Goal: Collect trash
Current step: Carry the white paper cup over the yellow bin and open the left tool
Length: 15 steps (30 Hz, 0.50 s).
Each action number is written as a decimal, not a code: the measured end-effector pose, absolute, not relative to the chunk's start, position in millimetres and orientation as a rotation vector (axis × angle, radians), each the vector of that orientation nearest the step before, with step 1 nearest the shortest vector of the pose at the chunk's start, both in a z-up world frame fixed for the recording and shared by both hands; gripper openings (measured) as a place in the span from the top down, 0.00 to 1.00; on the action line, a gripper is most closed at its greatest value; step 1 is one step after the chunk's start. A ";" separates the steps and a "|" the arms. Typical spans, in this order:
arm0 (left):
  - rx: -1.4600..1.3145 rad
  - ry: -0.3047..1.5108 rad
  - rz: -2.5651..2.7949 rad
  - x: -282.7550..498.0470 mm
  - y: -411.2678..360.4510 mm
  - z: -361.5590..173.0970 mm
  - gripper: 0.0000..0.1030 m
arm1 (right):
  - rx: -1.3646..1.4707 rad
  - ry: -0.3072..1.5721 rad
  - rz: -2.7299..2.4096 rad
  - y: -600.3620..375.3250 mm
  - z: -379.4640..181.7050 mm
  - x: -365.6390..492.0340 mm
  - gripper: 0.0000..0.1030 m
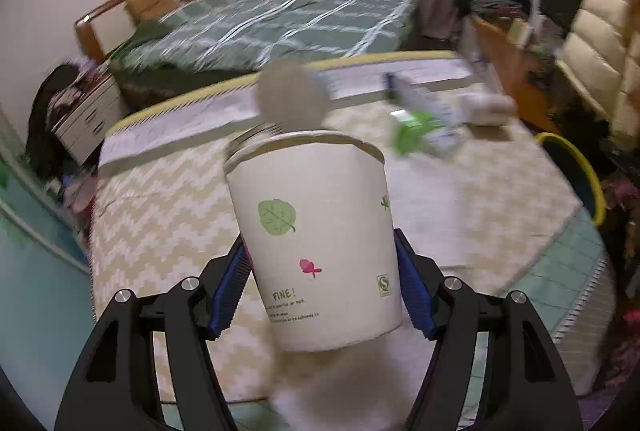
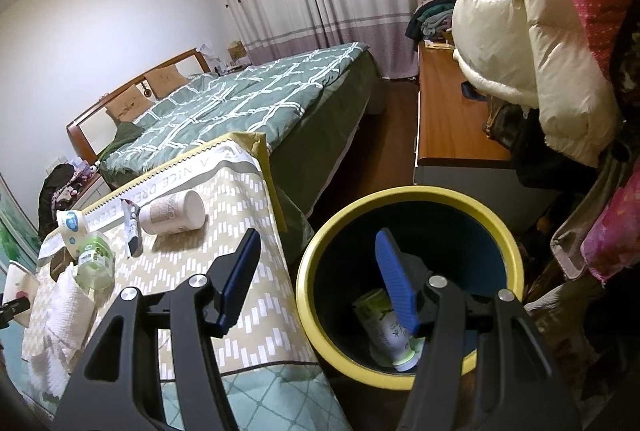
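My left gripper is shut on a white paper cup with leaf prints, held upright above the patterned table cloth. My right gripper is open and empty, over the rim of a yellow-rimmed dark bin beside the table. A white tube lies in the bin. On the table in the right wrist view lie a tipped paper cup, a green bottle, a small yogurt pot, a dark wrapper and crumpled tissue.
A bed with a green quilt stands behind the table. A wooden desk and hanging coats are on the right, close to the bin. The bin's rim also shows in the left wrist view at the far right.
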<state>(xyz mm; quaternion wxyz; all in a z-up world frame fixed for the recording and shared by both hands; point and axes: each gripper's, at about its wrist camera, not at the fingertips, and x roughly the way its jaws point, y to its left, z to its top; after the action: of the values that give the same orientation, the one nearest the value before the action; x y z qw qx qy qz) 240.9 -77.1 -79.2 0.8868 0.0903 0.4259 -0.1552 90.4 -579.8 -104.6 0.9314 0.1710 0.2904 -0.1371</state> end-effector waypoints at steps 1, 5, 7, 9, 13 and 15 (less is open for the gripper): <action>0.187 0.873 -0.350 234.2 -86.9 -74.0 0.34 | 0.352 0.589 -0.281 -581.1 -103.0 86.2 0.45; 0.188 0.828 -0.495 214.8 -141.5 -58.2 0.35 | 0.339 0.576 -0.299 -588.8 -98.8 66.9 0.45; 0.203 0.822 -0.560 209.1 -171.3 -55.8 0.34 | 0.336 0.570 -0.317 -595.8 -97.5 54.1 0.45; 0.222 0.824 -0.624 207.0 -206.5 -55.9 0.34 | 0.340 0.561 -0.340 -604.6 -96.9 41.0 0.45; 0.256 0.849 -0.742 205.8 -278.2 -61.1 0.34 | 0.343 0.549 -0.386 -621.6 -96.6 13.8 0.44; 0.273 0.864 -0.790 205.5 -312.8 -63.7 0.34 | 0.344 0.548 -0.405 -629.2 -98.1 1.2 0.44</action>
<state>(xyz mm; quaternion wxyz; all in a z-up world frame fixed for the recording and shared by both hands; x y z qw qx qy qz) 205.5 -312.8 -63.7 0.8249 0.1287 0.4063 -0.3715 1.2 -629.2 -98.1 0.9281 0.1678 0.2673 -0.1974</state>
